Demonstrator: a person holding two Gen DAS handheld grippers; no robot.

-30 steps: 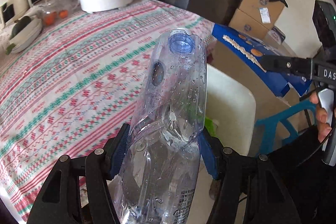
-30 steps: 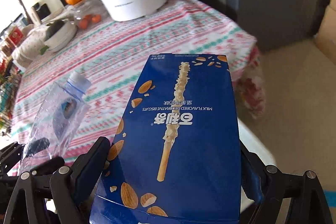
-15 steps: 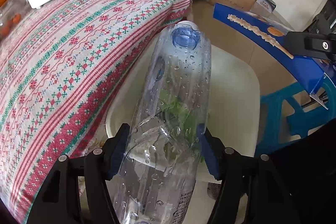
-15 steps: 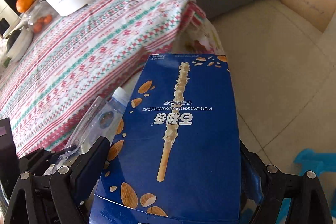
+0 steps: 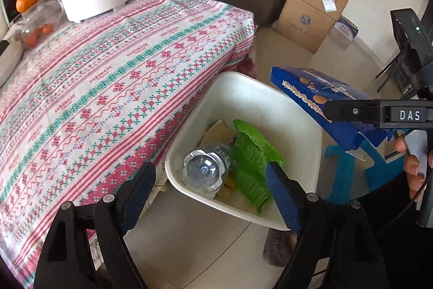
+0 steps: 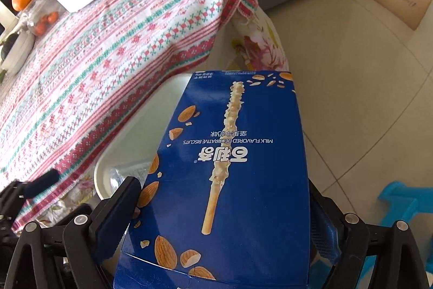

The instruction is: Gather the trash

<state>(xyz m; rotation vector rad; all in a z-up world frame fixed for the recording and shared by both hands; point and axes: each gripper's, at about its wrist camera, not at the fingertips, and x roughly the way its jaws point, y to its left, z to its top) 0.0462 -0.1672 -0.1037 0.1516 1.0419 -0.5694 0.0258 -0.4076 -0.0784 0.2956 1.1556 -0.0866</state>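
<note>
My left gripper [image 5: 209, 190] wide, empty above white bin [image 5: 303, 126]; plastic bottle [image 5: 207, 171] inside bin. My right gripper [image 6: 224, 210] clamps biscuit box [image 6: 232, 180], over bin's rim. Centre box, then release.

Clear crushed plastic bottle [image 5: 207, 169] lies in white plastic bin [image 5: 295, 123], base up, beside green crinkled wrapper [image 5: 251, 161]. Blue cardboard biscuit box [image 6: 230, 180] held flat, over bin's rim.

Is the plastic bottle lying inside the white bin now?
Yes, the plastic bottle lies in the white bin beside green paper, free of the open left hand-held gripper.
</note>
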